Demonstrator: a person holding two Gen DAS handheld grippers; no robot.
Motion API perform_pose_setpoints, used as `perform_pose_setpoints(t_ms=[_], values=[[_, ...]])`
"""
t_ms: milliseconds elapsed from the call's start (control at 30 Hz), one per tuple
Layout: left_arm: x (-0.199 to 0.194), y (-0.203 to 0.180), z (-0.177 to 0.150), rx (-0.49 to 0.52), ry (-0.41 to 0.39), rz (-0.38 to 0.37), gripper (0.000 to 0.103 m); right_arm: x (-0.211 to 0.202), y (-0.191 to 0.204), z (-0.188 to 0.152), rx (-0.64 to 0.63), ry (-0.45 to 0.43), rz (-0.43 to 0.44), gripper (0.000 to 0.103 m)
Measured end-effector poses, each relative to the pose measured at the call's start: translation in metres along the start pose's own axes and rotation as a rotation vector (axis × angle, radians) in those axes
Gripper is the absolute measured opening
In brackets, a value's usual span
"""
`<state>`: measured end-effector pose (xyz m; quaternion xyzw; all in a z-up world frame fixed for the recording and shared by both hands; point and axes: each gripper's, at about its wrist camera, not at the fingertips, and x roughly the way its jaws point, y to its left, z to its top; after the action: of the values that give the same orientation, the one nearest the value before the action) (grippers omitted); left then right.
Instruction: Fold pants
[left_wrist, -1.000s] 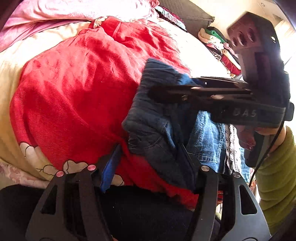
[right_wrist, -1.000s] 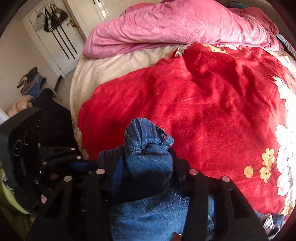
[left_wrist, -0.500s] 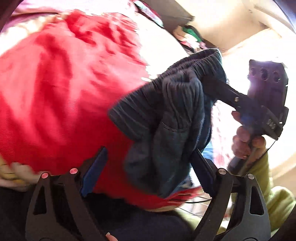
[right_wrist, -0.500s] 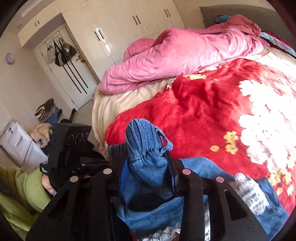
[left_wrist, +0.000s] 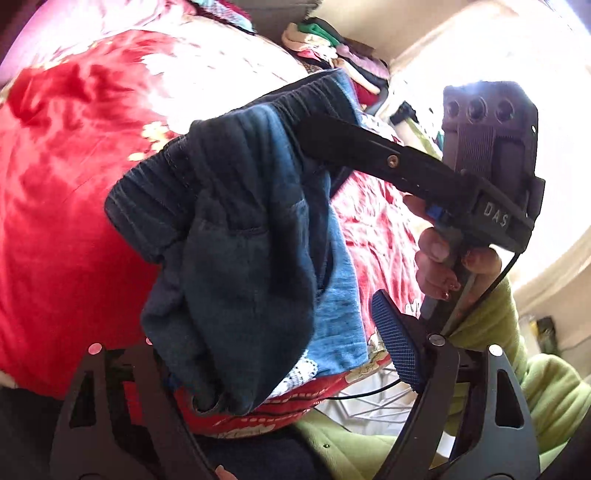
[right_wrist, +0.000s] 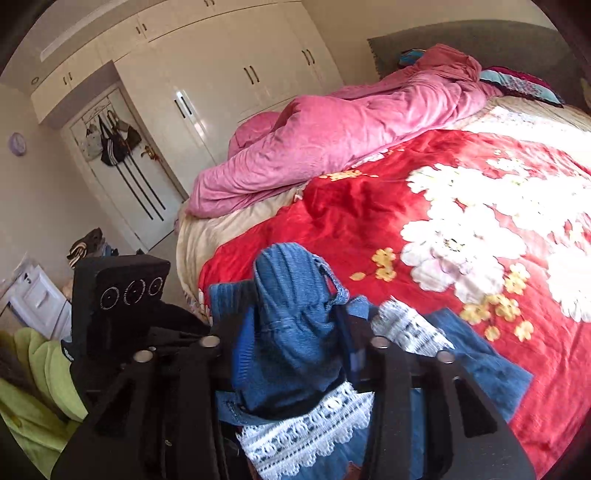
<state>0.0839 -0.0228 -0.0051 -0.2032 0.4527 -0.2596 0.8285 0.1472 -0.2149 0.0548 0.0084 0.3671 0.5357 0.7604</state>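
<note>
The blue denim pants (left_wrist: 243, 236) with white lace trim (right_wrist: 306, 439) hang bunched in the air above the red flowered bedspread (right_wrist: 461, 221). My right gripper (right_wrist: 295, 325) is shut on the bunched waistband; in the left wrist view its black fingers (left_wrist: 369, 144) bite the cloth from the right. My left gripper (left_wrist: 280, 354) stands wide open; the denim hangs against the left finger, and the blue pad of the right finger (left_wrist: 395, 343) is bare. The pants' lower part lies on the bed edge (right_wrist: 480, 354).
A pink duvet (right_wrist: 351, 125) is heaped at the far side of the bed. White wardrobes (right_wrist: 221, 74) and a door with hanging bags (right_wrist: 110, 140) are beyond. Stacked clothes (left_wrist: 332, 48) lie at the bed's far end. My green sleeves (left_wrist: 517, 369) are close by.
The right gripper has lifted the pants' waistband up off the bed and tilted upward. The left gripper has followed beneath, still open; the denim now hangs in front of it.
</note>
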Motion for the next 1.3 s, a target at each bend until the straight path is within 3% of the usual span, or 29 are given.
perform_pose_setpoints(t_ms=[33,133,267,433,633,867,1067,1300], values=[[0.004,-0.004,-0.002,0.010,0.007,0.007,0.076,-0.006,-0.006,-0.004,0.025,-0.011,-0.020,0.057],[0.014,-0.016,-0.010,0.039,0.038,0.012,0.076,-0.028,-0.023,-0.018,0.094,-0.052,-0.068,0.058],[0.027,-0.021,-0.014,0.073,0.073,0.032,0.076,-0.046,-0.034,-0.038,0.144,-0.050,-0.192,0.059],[0.042,-0.026,-0.021,0.114,0.117,0.091,0.077,-0.034,-0.033,-0.054,0.146,0.032,-0.264,0.059],[0.048,-0.030,-0.024,0.123,0.130,0.094,0.077,-0.008,-0.051,-0.082,0.146,0.170,-0.477,0.059],[0.030,-0.029,-0.025,0.141,0.094,0.120,0.078,-0.029,-0.033,-0.077,0.118,0.083,-0.461,0.063],[0.011,-0.037,-0.025,0.180,0.042,0.164,0.082,-0.060,-0.018,-0.072,0.126,-0.012,-0.482,0.078],[-0.006,-0.037,-0.020,0.186,0.000,0.205,0.090,-0.089,0.010,-0.076,0.085,-0.106,-0.497,0.083]])
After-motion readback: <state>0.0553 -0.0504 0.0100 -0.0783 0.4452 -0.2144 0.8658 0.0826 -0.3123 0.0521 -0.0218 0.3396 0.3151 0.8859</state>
